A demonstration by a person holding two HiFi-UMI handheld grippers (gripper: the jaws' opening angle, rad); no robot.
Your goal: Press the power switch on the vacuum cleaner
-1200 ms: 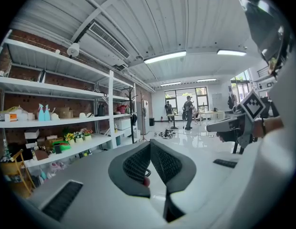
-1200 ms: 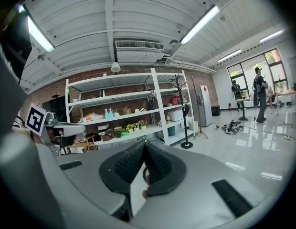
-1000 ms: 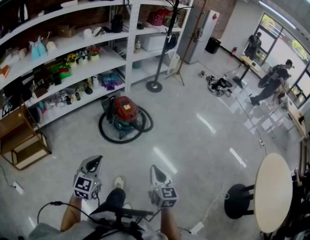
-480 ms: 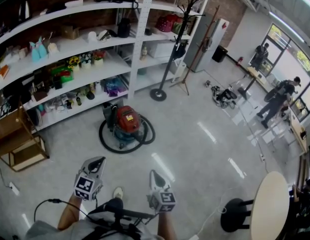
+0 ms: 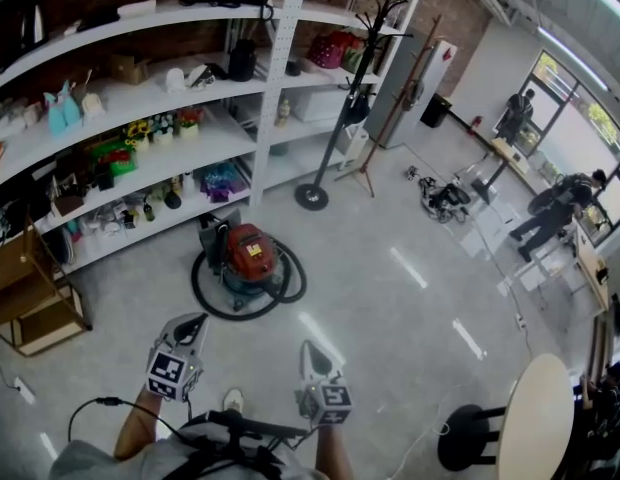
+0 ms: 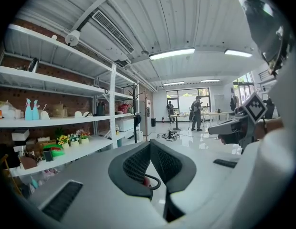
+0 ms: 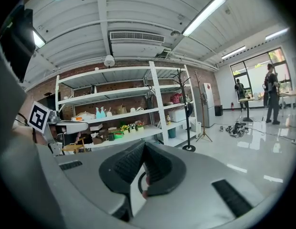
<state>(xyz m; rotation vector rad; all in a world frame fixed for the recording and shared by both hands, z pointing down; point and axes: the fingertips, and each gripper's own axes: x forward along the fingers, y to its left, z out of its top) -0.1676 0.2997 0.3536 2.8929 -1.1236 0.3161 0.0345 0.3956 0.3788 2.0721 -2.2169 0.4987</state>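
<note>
A red and teal vacuum cleaner [image 5: 248,260] stands on the floor in front of the shelving, its black hose [image 5: 205,300] coiled around it. My left gripper [image 5: 191,326] and right gripper [image 5: 309,352] are held low near my body, well short of the vacuum. Both are shut with nothing between the jaws. In the left gripper view my left gripper [image 6: 151,144] has its pads pressed together, with a sliver of red vacuum [image 6: 145,181] in the gap below. My right gripper [image 7: 144,146] is likewise shut in its own view.
White shelving [image 5: 140,158] full of small items runs along the left. A black coat stand [image 5: 330,138] rises behind the vacuum. A wooden crate [image 5: 30,308] sits at the far left. A round table [image 5: 530,418] with a stool [image 5: 465,438] is at the right. People [image 5: 555,208] stand far off.
The head view has shifted forward a little: the vacuum sits slightly lower and nearer in the frame. Both grippers keep their position and stay shut.
</note>
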